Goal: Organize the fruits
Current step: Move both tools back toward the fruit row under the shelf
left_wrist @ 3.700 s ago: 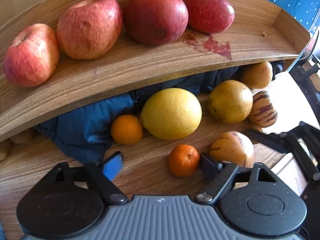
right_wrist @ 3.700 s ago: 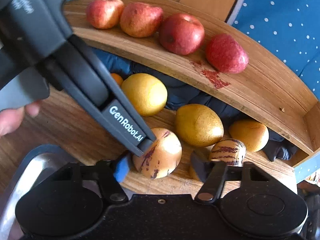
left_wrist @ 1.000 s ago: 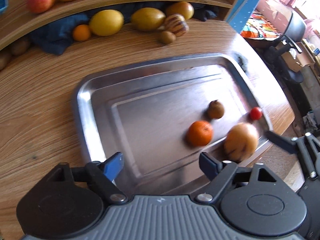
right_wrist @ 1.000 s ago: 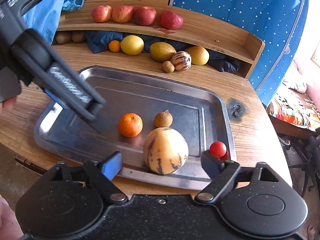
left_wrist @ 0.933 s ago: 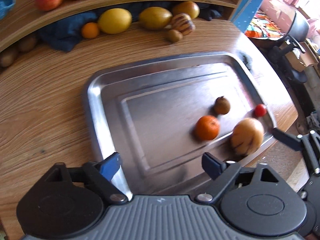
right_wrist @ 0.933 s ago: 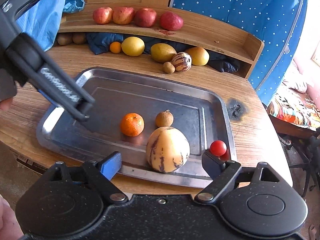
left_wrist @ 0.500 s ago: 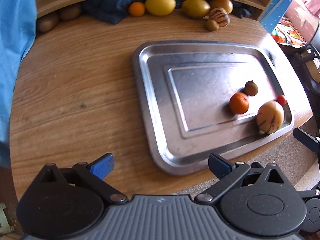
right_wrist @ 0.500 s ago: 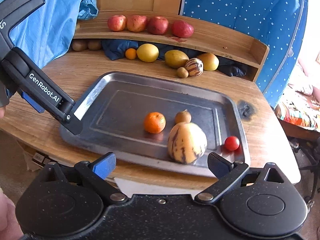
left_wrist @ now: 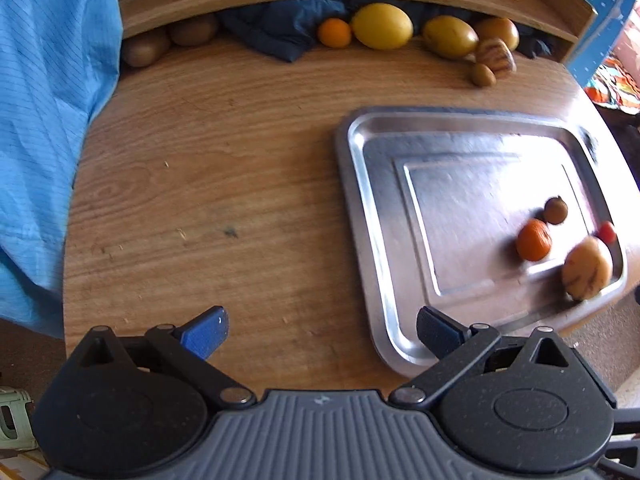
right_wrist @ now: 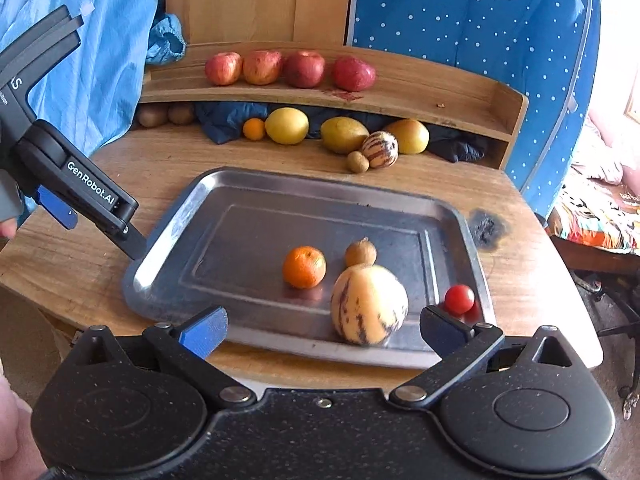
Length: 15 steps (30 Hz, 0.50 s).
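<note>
Lower centre of frame: steel tray (right_wrist: 168, 280) holding tangerine (right_wrist: 304, 267), striped melon (right_wrist: 369, 305), small brown fruit (right_wrist: 360, 253), cherry tomato (right_wrist: 459, 299). Left tool (left_wrist: 320, 330) and right tool (right_wrist: 322, 330): both gaping, empty. Step judged between picks; next calls for reaching fruit along upper-frame tabletop (right_wrist: 168, 160).

Your left wrist camera looks steeply down from high over the bench (left_wrist: 208, 184), your right faces the shelf (right_wrist: 420, 92) from the near edge, both share the tray (left_wrist: 360, 200).

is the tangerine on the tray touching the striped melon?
Apart. The right wrist view shows bare tray metal between the tangerine and the striped melon.
</note>
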Each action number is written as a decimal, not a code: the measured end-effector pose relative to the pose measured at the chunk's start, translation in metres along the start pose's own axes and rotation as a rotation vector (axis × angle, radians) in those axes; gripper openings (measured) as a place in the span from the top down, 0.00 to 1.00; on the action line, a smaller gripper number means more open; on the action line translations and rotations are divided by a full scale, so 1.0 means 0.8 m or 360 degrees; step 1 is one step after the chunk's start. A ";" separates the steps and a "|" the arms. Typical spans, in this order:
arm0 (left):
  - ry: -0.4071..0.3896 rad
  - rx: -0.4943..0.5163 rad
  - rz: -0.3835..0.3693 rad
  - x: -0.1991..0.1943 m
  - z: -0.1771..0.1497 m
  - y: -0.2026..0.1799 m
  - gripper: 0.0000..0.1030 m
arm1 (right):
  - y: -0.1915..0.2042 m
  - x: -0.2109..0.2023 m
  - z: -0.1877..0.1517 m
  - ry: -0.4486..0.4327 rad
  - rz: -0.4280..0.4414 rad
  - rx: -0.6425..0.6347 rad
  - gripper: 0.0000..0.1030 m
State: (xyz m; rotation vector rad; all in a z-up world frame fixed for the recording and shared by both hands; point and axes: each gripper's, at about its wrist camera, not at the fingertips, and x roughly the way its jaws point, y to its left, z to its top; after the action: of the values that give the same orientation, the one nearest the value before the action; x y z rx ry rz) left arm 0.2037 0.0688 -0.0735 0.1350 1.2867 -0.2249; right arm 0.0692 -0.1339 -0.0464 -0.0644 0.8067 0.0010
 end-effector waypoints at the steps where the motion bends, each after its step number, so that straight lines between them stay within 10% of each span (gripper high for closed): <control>1: -0.0006 -0.0009 0.0003 0.001 0.005 0.000 0.01 | -0.002 0.003 0.005 0.0001 -0.0005 0.0000 0.01; 15: -0.0146 -0.0061 -0.0027 0.004 0.078 0.021 0.01 | -0.005 0.061 0.078 -0.0054 0.0017 -0.0109 0.01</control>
State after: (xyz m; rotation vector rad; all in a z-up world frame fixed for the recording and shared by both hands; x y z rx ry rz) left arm 0.2666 0.0710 -0.0596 0.0799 1.2003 -0.2185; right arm 0.1484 -0.1355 -0.0382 -0.1246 0.7732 0.0396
